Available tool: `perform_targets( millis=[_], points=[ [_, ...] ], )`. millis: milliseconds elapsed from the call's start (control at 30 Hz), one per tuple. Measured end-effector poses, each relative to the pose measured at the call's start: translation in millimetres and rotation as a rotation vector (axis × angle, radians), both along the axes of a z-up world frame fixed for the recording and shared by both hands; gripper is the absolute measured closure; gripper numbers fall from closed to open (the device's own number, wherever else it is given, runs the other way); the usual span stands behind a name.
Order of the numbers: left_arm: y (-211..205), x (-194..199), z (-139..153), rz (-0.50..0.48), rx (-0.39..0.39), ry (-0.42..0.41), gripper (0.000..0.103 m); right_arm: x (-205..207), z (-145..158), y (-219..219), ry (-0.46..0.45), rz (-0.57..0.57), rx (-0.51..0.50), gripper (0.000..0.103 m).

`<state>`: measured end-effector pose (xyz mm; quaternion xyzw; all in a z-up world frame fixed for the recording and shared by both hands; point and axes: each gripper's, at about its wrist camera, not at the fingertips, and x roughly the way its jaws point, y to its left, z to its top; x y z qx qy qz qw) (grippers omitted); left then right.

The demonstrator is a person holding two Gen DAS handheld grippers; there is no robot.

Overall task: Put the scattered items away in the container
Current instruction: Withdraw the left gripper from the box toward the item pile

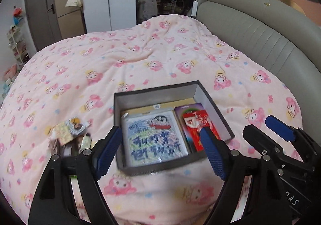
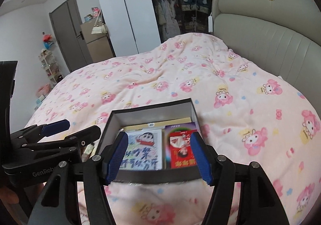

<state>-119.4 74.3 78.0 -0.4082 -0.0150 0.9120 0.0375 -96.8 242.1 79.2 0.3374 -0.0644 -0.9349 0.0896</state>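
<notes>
A dark open box (image 1: 216, 108) (image 2: 192, 111) sits on the pink bed. Inside lie a cartoon-print packet (image 1: 155, 138) (image 2: 143, 148) on the left and a red packet (image 1: 197, 124) (image 2: 180, 146) over a purple card on the right. A small pile of scattered cards and stickers (image 1: 71, 132) lies on the cover left of the box. My left gripper (image 1: 160, 148) is open and empty, hovering over the box's near side. My right gripper (image 2: 159, 154) is open and empty above the box's near edge; it also shows in the left wrist view (image 1: 266, 126).
A pink cartoon-print duvet (image 1: 140, 60) (image 2: 220, 88) covers the bed. A grey padded headboard (image 1: 260, 30) (image 2: 260, 40) curves along the right. A wardrobe, door and shelves stand beyond the bed's far side.
</notes>
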Motion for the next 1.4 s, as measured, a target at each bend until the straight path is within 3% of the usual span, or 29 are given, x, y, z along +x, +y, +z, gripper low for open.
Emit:
perform_targets(
  millis=[167,400,567,833,1000,1167,1400],
  points=[
    [-15.4,33.8,-1.9,0.051,-0.003,0.010,0.022,25.6,0.8,-17.3,0.015,0.046,0.020,0.042],
    [-31.1,52.2,-10.6,0.081,0.004,-0.025,0.022,38.9,-2.4,-41.2,0.004,0.116,0.034,0.042],
    [-59.3,69.5,-13.0,0.125,-0.015,-0.025,0.022,46.4,-1.4,-69.8,0.017,0.234,0.025,0.042],
    [-138.0,99.3,-43.5,0.265,0.053,-0.087,0.028,46.7,-22.3,-146.4,-0.031,0.406,0.030,0.042],
    [-192.3,108.6,-59.1,0.382,0.095,-0.091,0.028,25.3,-41.0,-199.0,-0.090,0.546,-0.033,0.042],
    [-252.0,112.1,-87.9,0.531,0.225,-0.115,0.030,-2.4,-59.3,-243.8,-0.139,0.557,0.003,0.042],
    [-304.8,102.7,-130.4,0.586,0.284,-0.190,0.030,-26.0,-96.2,-293.5,-0.222,0.585,0.062,0.042]
  ],
)
